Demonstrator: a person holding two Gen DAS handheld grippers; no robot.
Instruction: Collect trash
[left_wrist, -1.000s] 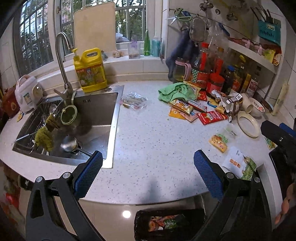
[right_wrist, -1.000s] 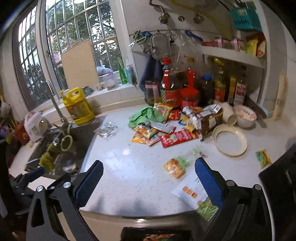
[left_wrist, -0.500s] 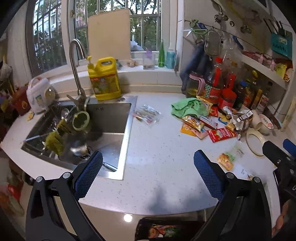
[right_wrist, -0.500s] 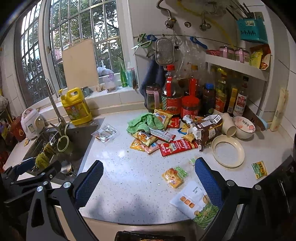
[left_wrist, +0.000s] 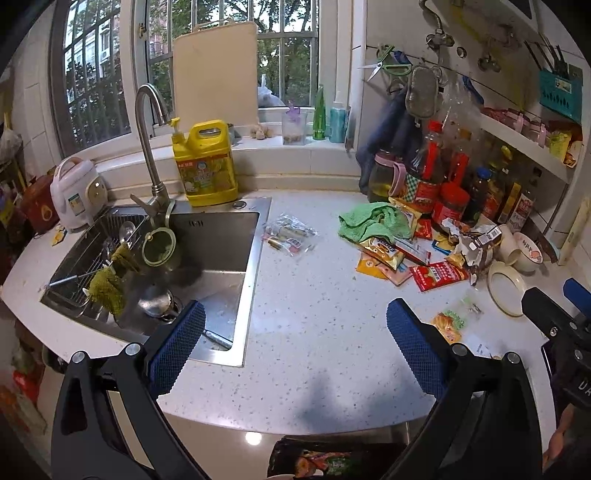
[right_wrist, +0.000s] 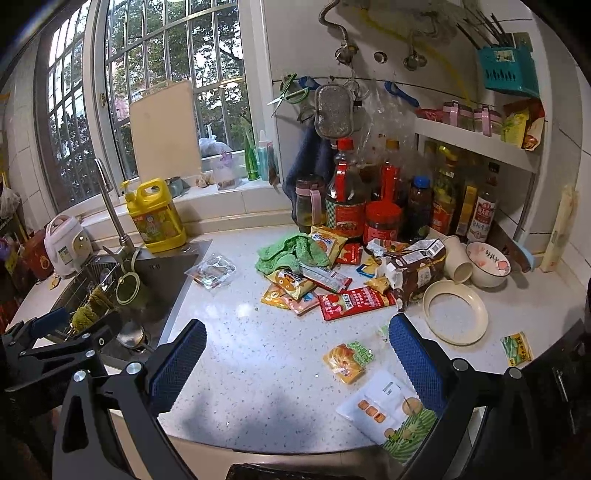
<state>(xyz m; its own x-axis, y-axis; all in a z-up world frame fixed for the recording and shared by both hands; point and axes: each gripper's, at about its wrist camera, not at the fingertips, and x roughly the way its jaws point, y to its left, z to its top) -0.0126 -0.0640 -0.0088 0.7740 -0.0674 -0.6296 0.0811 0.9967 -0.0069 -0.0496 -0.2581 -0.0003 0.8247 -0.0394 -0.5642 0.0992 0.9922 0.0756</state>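
Snack wrappers lie piled on the white counter: a red packet (right_wrist: 354, 301), orange packets (right_wrist: 291, 286), a torn brown carton (right_wrist: 413, 267). Nearer lie an orange-green packet (right_wrist: 349, 360), a white packet (right_wrist: 388, 410) and a small green packet (right_wrist: 516, 349). A clear bag (left_wrist: 290, 236) lies by the sink. The pile also shows in the left wrist view (left_wrist: 406, 254). My left gripper (left_wrist: 295, 343) and right gripper (right_wrist: 295, 354) are both open and empty above the counter's front edge. A bin with wrappers (left_wrist: 325, 459) sits below the edge.
A steel sink (left_wrist: 207, 258) with a tap, a yellow detergent jug (left_wrist: 207, 162) and a white rice cooker (left_wrist: 75, 192) are at the left. A green cloth (right_wrist: 291, 253), sauce bottles (right_wrist: 347, 199), a cream ring (right_wrist: 454, 312), a bowl (right_wrist: 487, 264) and a cup stand at right.
Both grippers have pulled back and risen, so the counter looks farther away and more of the window and wall shows. Both stay open. Nothing on the counter has moved.
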